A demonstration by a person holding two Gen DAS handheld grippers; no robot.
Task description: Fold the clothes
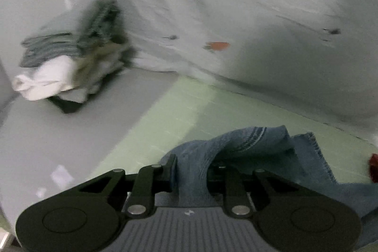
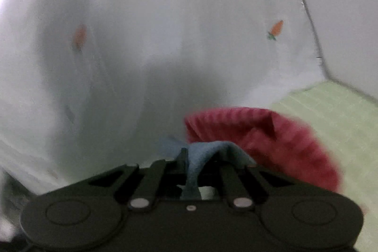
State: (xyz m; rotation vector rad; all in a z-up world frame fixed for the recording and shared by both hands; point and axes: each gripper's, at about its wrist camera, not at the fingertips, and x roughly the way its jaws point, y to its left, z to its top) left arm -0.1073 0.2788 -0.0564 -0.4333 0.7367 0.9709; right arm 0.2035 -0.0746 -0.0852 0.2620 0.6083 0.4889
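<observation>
- Nearest to me, my left gripper (image 1: 190, 177) has its fingers closed on a bunched fold of the blue cloth (image 1: 257, 143), which humps up just past the tips and trails off to my right over the green mat (image 1: 189, 105).
- My right gripper (image 2: 199, 169) likewise pinches a strip of the same blue fabric (image 2: 200, 152) between closed fingers; the cloth hangs slack through the gap, so I judge it lifted rather than laid flat.
- Just beyond my right fingers sits a red ribbed garment (image 2: 271, 136), rumpled and touching the blue piece; it looks unfolded.
- The mat lies under both pieces, on the grey counter (image 1: 70, 134).
- Farther off, to my left, a stack of folded clothes (image 1: 70, 63) rests on the counter: striped grey on top, white rolled below, something dark underneath. Motion blur hides the finer detail.
- Farthest back, a pale sheet printed with small carrots (image 2: 275, 28) fills the background in both views.
- My reading: several items appear done and stacked; the blue cloth is mid-fold in both grips, and the red one remains to do.
</observation>
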